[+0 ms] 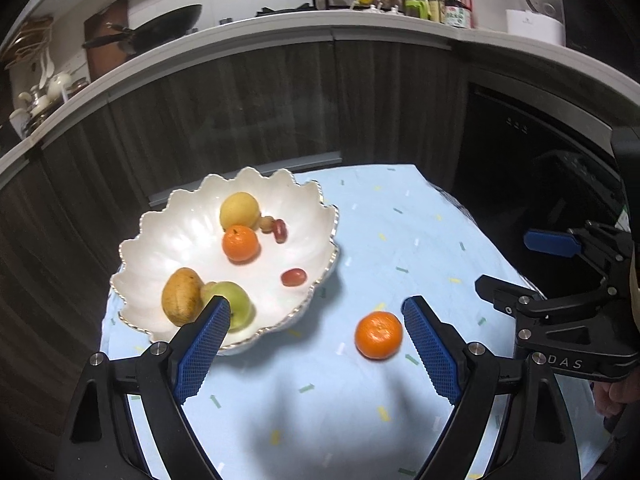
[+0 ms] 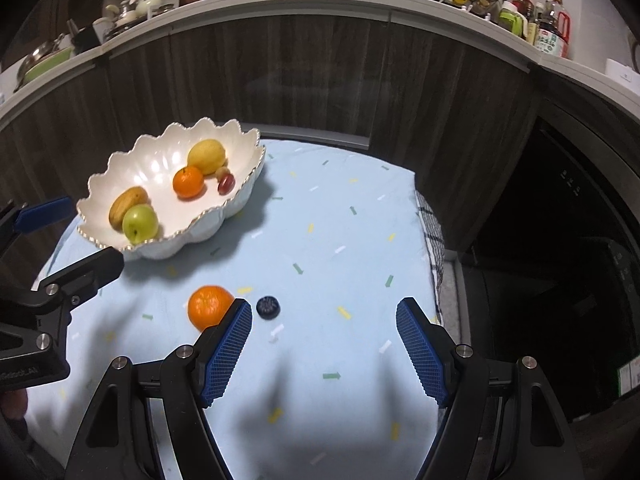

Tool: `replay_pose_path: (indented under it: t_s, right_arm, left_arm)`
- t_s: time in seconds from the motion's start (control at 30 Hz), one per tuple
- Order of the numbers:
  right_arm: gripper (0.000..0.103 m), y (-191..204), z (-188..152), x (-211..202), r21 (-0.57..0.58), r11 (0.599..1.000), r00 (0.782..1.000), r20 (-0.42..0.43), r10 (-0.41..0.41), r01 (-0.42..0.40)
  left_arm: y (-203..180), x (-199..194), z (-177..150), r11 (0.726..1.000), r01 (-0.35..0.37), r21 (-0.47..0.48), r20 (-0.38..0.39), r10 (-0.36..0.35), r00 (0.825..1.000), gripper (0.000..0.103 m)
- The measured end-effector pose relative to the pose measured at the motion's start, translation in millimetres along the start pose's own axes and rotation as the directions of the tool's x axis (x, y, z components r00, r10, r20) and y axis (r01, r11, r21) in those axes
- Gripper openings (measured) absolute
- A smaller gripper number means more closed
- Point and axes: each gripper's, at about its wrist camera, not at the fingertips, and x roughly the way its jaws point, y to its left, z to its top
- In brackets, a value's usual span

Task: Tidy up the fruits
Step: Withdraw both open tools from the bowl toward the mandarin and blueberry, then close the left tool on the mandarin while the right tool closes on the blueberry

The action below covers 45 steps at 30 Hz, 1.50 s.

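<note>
- The pale blue tablecloth with small coloured dashes covers the table I am working over, and everything in play sits on it.
- The white scalloped ceramic bowl with a gilt rim stands at the cloth's far left and already holds a yellow lemon-like fruit, an orange mandarin, a brown oval fruit, a green apple and some red grapes.
- My left gripper has its blue ribbed pads spread wide with nothing between them.
- My right gripper stands open too, a bit narrower, and is also empty.
- The loose orange mandarin lies on the cloth well short of the bowl, just inside my left gripper's right-hand pad. I judge it my next pick: I should centre the jaws on it and close gently, since it will roll.
- The small dark blueberry sits just beside that mandarin, near my right gripper's left-hand pad. It needs a soft, low pinch.
</note>
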Motion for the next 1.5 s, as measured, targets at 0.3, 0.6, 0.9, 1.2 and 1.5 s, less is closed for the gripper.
replay_pose_path:
  t_s: [0.3, 0.6, 0.9, 1.2, 1.5]
  right_arm:
    - [0.075, -8, -12, 13, -0.037, 0.999, 1.000, -0.006, 0.025, -0.025]
    - [0.075, -11, -19, 27, -0.067, 0.995, 0.997, -0.002, 0.076, -0.076]
    - [0.075, -9, -23, 46, -0.105, 0.986, 0.992, -0.008, 0.126, -0.126]
    - [0.075, -4, -25, 64, -0.152, 0.974, 0.986, -0.015, 0.166, -0.166]
    - [0.066, 1, -25, 75, -0.184, 0.964, 0.981, -0.026, 0.191, -0.192]
  left_arm:
    - [-21, 13, -11, 0.998, 0.032, 0.060, -0.037, -0.030, 0.999, 0.089]
    - [-34, 29, -19, 0.994, 0.052, 0.097, -0.065, -0.046, 0.997, 0.088]
    - [-39, 48, -24, 0.992, 0.052, 0.116, -0.084, -0.043, 0.996, 0.085]
    - [-42, 67, -33, 0.990, 0.059, 0.126, -0.107, -0.046, 0.993, 0.080]
    - [-42, 78, -35, 0.990, 0.056, 0.132, -0.098, -0.043, 0.994, 0.071]
